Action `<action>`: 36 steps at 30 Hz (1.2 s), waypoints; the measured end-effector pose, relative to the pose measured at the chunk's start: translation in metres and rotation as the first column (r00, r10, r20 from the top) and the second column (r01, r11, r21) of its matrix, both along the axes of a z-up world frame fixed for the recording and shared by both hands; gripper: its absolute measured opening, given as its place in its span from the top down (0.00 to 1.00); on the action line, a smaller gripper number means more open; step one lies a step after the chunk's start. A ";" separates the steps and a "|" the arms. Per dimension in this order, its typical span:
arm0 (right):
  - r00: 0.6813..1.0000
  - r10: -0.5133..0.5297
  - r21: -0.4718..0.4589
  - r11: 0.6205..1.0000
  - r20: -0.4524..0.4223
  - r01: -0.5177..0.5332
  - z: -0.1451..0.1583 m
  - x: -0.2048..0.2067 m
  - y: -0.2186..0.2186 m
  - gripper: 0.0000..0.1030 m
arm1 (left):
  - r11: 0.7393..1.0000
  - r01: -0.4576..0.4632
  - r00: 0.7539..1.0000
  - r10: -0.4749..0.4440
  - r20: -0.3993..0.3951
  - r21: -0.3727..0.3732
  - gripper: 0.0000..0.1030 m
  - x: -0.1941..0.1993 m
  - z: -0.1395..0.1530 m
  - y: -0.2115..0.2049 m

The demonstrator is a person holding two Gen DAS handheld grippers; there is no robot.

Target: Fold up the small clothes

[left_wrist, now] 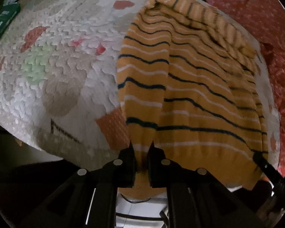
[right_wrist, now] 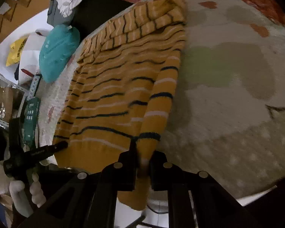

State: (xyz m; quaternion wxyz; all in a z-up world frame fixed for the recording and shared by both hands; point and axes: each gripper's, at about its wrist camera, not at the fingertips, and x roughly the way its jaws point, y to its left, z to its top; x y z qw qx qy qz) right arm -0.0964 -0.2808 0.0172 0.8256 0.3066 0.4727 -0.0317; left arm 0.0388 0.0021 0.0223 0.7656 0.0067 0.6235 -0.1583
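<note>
A mustard sweater [left_wrist: 190,87] with dark and white stripes lies flat on a white patterned blanket [left_wrist: 57,66]. My left gripper [left_wrist: 142,147] is shut on its near hem, beside a sleeve folded along the left edge, and orange fabric shows between the fingers. The right gripper's tip [left_wrist: 260,157] touches the hem's far right corner. In the right wrist view, my right gripper [right_wrist: 143,150] is shut on the lower end of a sleeve of the sweater [right_wrist: 108,95], which hangs past the blanket [right_wrist: 228,95] edge. The left gripper [right_wrist: 60,145], in a white-gloved hand [right_wrist: 19,191], meets the hem's left corner.
A teal cushion [right_wrist: 58,53] lies against the blanket's far left side. A red dotted cloth [left_wrist: 256,19] lies beyond the sweater. A green box [right_wrist: 31,117], a yellow bag [right_wrist: 17,51] and metal shelving [right_wrist: 1,83] crowd the left. The blanket's near edge drops off below both grippers.
</note>
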 end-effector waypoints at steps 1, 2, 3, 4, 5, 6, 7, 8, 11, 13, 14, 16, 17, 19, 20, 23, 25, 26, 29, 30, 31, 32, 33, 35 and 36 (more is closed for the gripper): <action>1.000 -0.008 0.002 1.000 -0.001 0.008 0.003 -0.009 -0.004 0.90 | 1.000 0.008 1.000 -0.008 -0.003 -0.006 0.91 -0.008 0.003 0.000; 1.000 -0.017 0.005 1.000 -0.005 0.017 0.004 -0.019 -0.008 0.90 | 1.000 0.018 1.000 -0.019 -0.015 -0.011 0.91 -0.019 0.003 0.000; 1.000 -0.021 0.008 1.000 -0.010 0.021 0.004 -0.029 -0.012 0.90 | 1.000 0.028 0.999 -0.029 -0.025 -0.012 0.91 -0.027 0.002 0.000; 1.000 -0.024 0.011 1.000 -0.017 0.024 0.004 -0.035 -0.014 0.90 | 0.999 0.038 0.999 -0.038 -0.030 -0.013 0.91 -0.035 0.002 0.000; 0.999 -0.029 0.012 1.000 -0.027 0.029 0.004 -0.042 -0.014 0.90 | 0.999 0.052 0.998 -0.052 -0.039 -0.012 0.91 -0.047 -0.002 0.001; 0.999 -0.030 0.006 1.000 -0.044 0.030 0.001 -0.052 -0.014 0.90 | 0.998 0.061 0.997 -0.061 -0.046 -0.009 0.91 -0.057 -0.006 0.001; 0.998 -0.030 -0.003 1.000 -0.057 0.030 -0.001 -0.058 -0.012 0.90 | 0.998 0.067 0.996 -0.067 -0.054 -0.006 0.91 -0.065 -0.010 0.002; 0.997 -0.027 -0.011 1.000 -0.072 0.027 -0.004 -0.063 -0.011 0.89 | 0.998 0.069 0.996 -0.069 -0.064 -0.010 0.91 -0.074 -0.016 0.005; 0.994 -0.036 -0.014 0.999 -0.102 0.035 -0.014 -0.073 -0.010 0.84 | 0.995 0.040 0.994 -0.049 -0.099 -0.090 0.89 -0.080 -0.027 0.021; 0.995 -0.041 -0.019 0.999 -0.088 0.039 -0.010 -0.078 -0.013 0.83 | 0.991 0.008 0.994 -0.023 -0.108 -0.131 0.88 -0.086 -0.023 0.038; 0.996 -0.038 -0.027 0.999 -0.076 0.036 -0.005 -0.080 -0.014 0.83 | 0.987 -0.001 0.996 -0.014 -0.092 -0.160 0.88 -0.090 -0.015 0.047; 0.998 -0.051 -0.061 0.997 -0.033 0.049 0.012 -0.085 -0.019 0.75 | 0.985 -0.004 0.999 -0.004 -0.041 -0.174 0.88 -0.088 0.002 0.059; 0.998 -0.061 -0.079 0.995 -0.017 0.059 0.021 -0.085 -0.023 0.69 | 0.983 -0.004 1.000 0.002 -0.010 -0.183 0.87 -0.089 0.013 0.064; 0.997 -0.081 -0.107 0.991 0.015 0.082 0.036 -0.084 -0.031 0.67 | 0.980 -0.005 0.999 0.012 0.038 -0.201 0.84 -0.081 0.034 0.070; 0.996 -0.086 -0.116 0.989 0.028 0.089 0.042 -0.081 -0.034 0.67 | 0.979 -0.004 0.998 0.016 0.058 -0.205 0.79 -0.073 0.042 0.069; 0.996 -0.074 -0.148 0.986 0.050 0.080 0.056 -0.063 -0.038 0.67 | 0.980 -0.004 0.992 0.030 0.125 -0.200 0.67 -0.036 0.062 0.056; 0.998 -0.036 -0.173 0.984 0.059 0.045 0.064 -0.040 -0.035 0.67 | 0.981 -0.009 0.986 0.040 0.160 -0.191 0.60 -0.015 0.070 0.047; 0.998 -0.021 -0.186 0.982 0.062 0.033 0.066 -0.028 -0.032 0.67 | 0.982 -0.006 0.982 0.042 0.182 -0.190 0.53 0.002 0.074 0.041; 0.998 0.005 -0.219 0.976 0.064 0.009 0.067 0.007 -0.027 0.67 | 0.983 -0.013 0.977 0.051 0.205 -0.184 0.51 0.052 0.065 0.014; 0.998 0.007 -0.234 0.972 0.063 0.008 0.066 0.021 -0.026 0.67 | 0.982 -0.019 0.978 0.056 0.200 -0.186 0.51 0.066 0.058 0.006; 0.998 0.002 -0.251 0.968 0.060 0.013 0.065 0.039 -0.026 0.67 | 0.982 -0.027 0.980 0.063 0.191 -0.188 0.51 0.082 0.051 0.000; 0.998 -0.001 -0.261 0.965 0.057 0.016 0.063 0.054 -0.027 0.67 | 0.980 -0.040 0.981 0.075 0.179 -0.195 0.51 0.099 0.044 -0.007; 0.999 -0.004 -0.264 0.964 0.054 0.018 0.061 0.069 -0.027 0.67 | 0.978 -0.058 0.981 0.093 0.169 -0.202 0.51 0.116 0.038 -0.015; 0.999 -0.009 -0.266 0.964 0.053 0.023 0.057 0.110 -0.028 0.67 | 0.979 -0.083 0.980 0.114 0.162 -0.188 0.51 0.146 0.023 -0.026; 0.999 -0.011 -0.269 0.963 0.051 0.025 0.055 0.125 -0.028 0.67 | 0.979 -0.092 0.979 0.123 0.162 -0.183 0.51 0.157 0.018 -0.030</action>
